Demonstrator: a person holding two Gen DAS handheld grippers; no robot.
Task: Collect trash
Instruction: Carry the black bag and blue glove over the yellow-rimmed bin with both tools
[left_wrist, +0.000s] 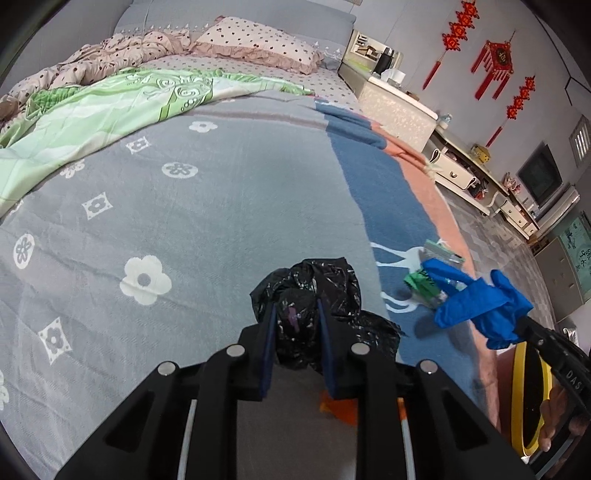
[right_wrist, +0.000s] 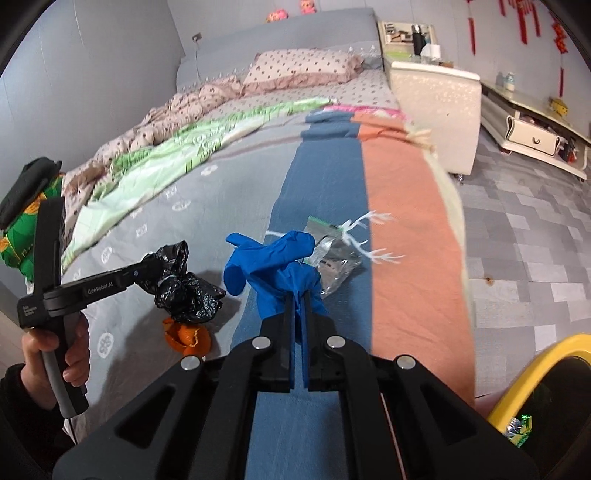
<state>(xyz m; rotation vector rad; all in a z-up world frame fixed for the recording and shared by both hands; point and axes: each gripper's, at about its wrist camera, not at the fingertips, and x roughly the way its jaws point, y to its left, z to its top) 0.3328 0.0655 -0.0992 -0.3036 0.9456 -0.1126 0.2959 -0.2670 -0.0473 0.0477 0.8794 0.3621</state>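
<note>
Where yellow bin (right_wrist: 524, 373) is cropped, contents unclear

Both wrist views (close) share bed (left_wrist: 184, 229)

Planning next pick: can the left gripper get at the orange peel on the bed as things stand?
Probably not yet. The left gripper is shut on the black plastic bag, which hangs right over the orange peel. It would need to drop the bag first.

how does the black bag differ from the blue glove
The black bag is crinkled, glossy and balled up; the blue glove is matte and smooth, fingers dangling loose. The left tongs pinch the bag, the right tongs the glove. Both are lifted clear of the bed.
</note>
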